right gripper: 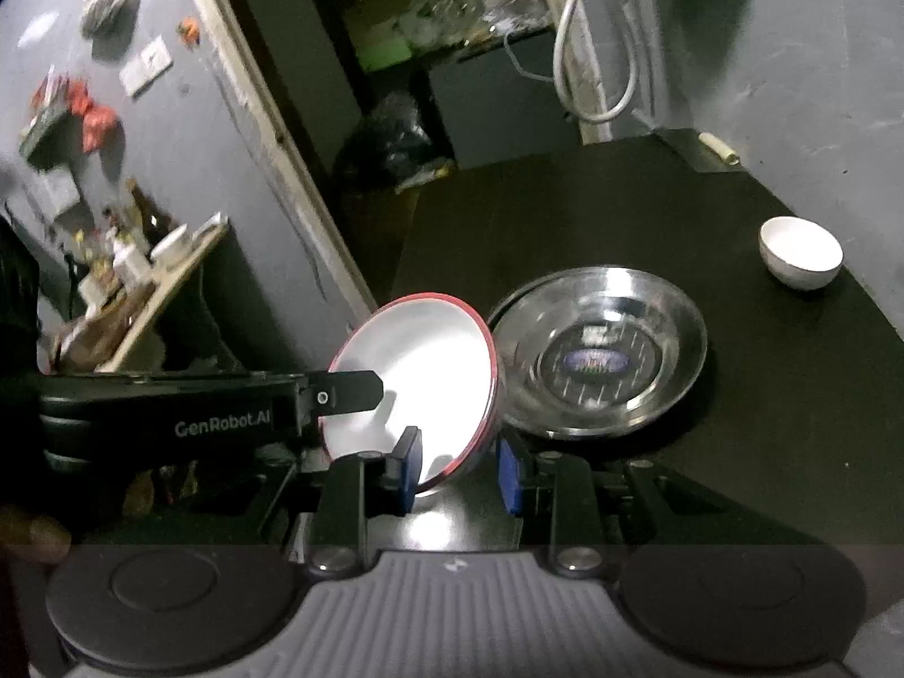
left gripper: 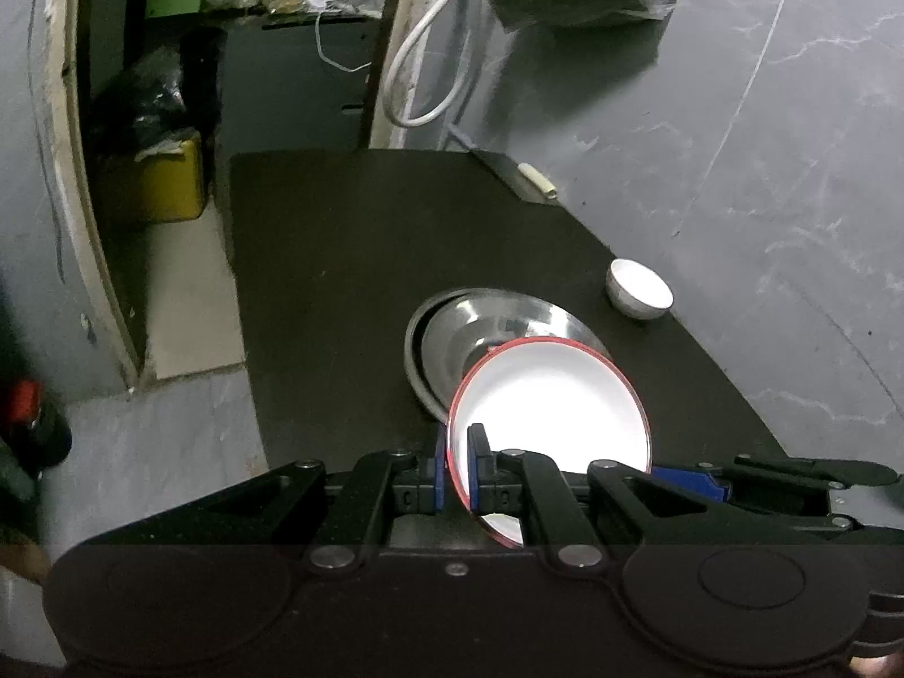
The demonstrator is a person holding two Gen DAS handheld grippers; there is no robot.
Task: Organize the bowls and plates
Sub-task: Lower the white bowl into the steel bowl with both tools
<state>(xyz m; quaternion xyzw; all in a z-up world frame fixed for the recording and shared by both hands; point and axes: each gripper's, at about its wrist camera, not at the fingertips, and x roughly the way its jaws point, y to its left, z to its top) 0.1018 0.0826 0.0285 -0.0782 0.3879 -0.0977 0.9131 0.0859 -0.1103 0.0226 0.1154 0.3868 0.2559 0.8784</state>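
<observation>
A white bowl with a red rim (left gripper: 553, 395) hangs tilted over the near part of the black table (left gripper: 339, 282), partly covering a steel dish (left gripper: 491, 322). My left gripper (left gripper: 459, 474) is shut on its left rim, one blue pad inside and one outside. In the right wrist view the bowl (right gripper: 429, 361) faces me, with my right gripper (right gripper: 457, 472) shut on its lower wall. The left gripper (right gripper: 353, 392) reaches in from the left. The steel dish (right gripper: 599, 356) lies flat just right of the bowl. A small white bowl (right gripper: 799, 251) stands upright at the table's right edge.
The small white bowl (left gripper: 638, 296) sits near the grey wall. A pale stick-like object (left gripper: 537, 181) lies at the table's far corner. Left of the table's edge the floor drops away to a doorway with a yellow can (left gripper: 164, 181). A white hose (left gripper: 418, 56) hangs behind.
</observation>
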